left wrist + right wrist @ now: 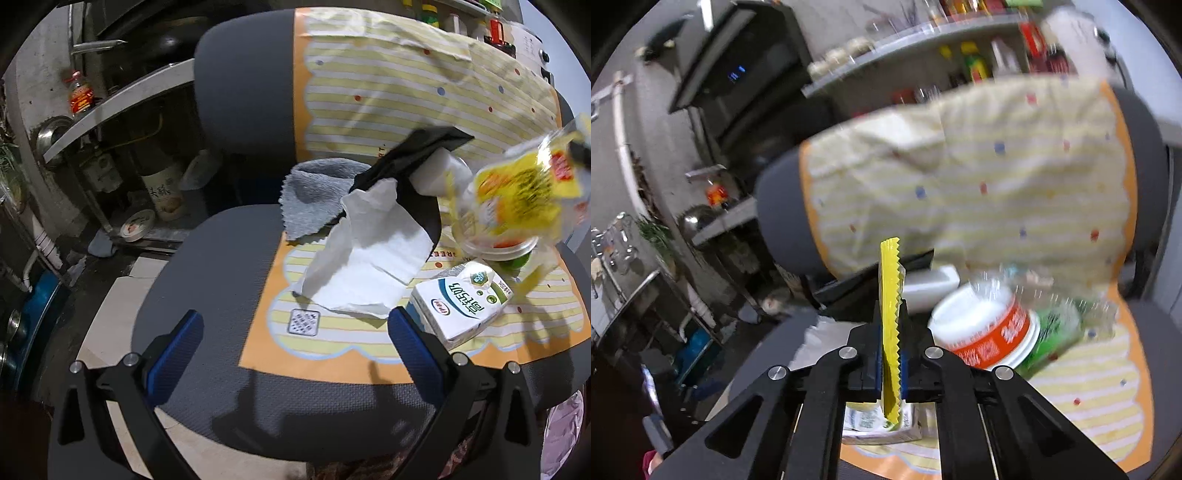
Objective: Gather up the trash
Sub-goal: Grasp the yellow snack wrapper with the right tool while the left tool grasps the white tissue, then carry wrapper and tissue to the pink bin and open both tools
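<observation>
In the right wrist view my right gripper [891,325] is shut on a yellow wrapper [890,266] with a saw-tooth edge, held upright above the chair. The same wrapper [524,184] shows blurred at the right of the left wrist view. On the striped seat cover [332,339] lie a crumpled white tissue [365,266], a white milk carton [461,306], a grey cloth [314,195] and a black item [410,155]. My left gripper [295,336] stands open over the seat's front, close before the tissue, with nothing between its fingers.
A white tub with a red band [979,332] and a green-labelled clear bottle [1060,328] lie on the seat, right of the right gripper. The grey chair back [243,96] rises behind. Kitchen shelves with bottles [971,62] and a metal rack [110,99] stand around it.
</observation>
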{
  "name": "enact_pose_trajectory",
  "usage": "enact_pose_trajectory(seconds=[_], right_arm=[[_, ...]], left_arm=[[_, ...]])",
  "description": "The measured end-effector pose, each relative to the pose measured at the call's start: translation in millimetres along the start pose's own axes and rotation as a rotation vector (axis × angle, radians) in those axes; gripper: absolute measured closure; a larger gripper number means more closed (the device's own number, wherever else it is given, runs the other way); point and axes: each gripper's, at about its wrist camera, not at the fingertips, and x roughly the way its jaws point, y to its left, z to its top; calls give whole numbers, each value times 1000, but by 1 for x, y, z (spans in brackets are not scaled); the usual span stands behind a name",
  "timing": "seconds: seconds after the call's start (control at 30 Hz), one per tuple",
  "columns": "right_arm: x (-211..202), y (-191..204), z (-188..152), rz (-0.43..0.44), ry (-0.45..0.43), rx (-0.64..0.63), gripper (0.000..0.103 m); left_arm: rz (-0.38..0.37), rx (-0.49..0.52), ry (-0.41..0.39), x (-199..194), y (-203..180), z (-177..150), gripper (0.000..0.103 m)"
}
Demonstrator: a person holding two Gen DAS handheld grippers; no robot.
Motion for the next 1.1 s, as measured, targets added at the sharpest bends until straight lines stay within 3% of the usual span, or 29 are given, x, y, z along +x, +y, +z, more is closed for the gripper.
enact_pose_trajectory(seconds=[0.1, 0.23, 0.37, 0.4, 0.63, 0.97, 1.03, 1.1], right_arm=[[-33, 5, 6, -34, -71, -32, 96], [-82, 1, 0, -145, -153, -75, 96], [-102, -10, -17, -271, -190, -118, 96], [-103, -13, -22, -293, -187, -121, 96], [-88, -39, -42, -319, -136, -66, 96], [-60, -45, -57, -318, -68, -44, 96], [-57, -46, -59, -319, -64, -43, 96], [-56, -46, -60, -320, -63, -39, 96]], left_arm=[[-2, 9, -16, -7, 2, -3, 6], [-10, 15, -12, -2, 4, -5, 6], [-35, 9, -1, 19, 8, -5, 9], [-45, 22, -2, 25, 5, -5, 13], [-197, 87, 45, 76, -24, 0, 17], [-169, 91, 154, 146, -47, 19, 29], [-181, 103, 154, 146, -50, 19, 36], [-206, 124, 146, 142, -54, 19, 67]])
